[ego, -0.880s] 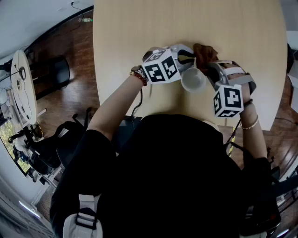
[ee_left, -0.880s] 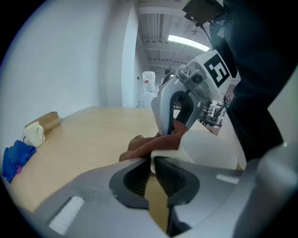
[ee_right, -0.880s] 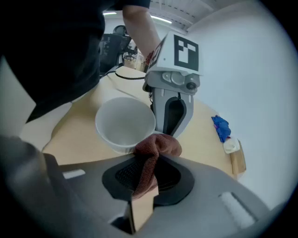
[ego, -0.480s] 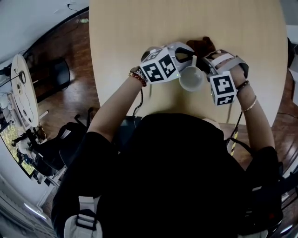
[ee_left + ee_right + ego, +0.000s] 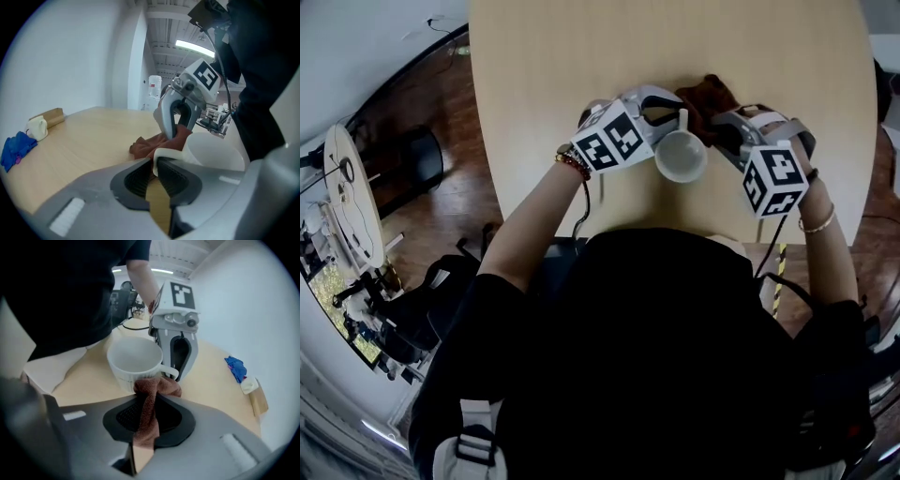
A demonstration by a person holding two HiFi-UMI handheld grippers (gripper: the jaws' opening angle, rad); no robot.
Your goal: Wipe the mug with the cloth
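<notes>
Overhead, the jaws of both tools are hidden beneath the marker cubes (image 5: 607, 141). Only the white mug (image 5: 681, 157) between them and a corner of the brown cloth (image 5: 705, 94) are seen against the table (image 5: 581, 75). In the left gripper (image 5: 157, 161) view, the mug's handle (image 5: 161, 151) is seen pinched. In the right gripper (image 5: 147, 404) view, the cloth is clamped and bunched against the mug beside the handle. A blue bundle (image 5: 235, 367) is shown only by the gripper views.

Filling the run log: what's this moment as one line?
phase: wiping | left gripper: shut on mug by handle | right gripper: shut on cloth, against mug's side | mug upright on table
</notes>
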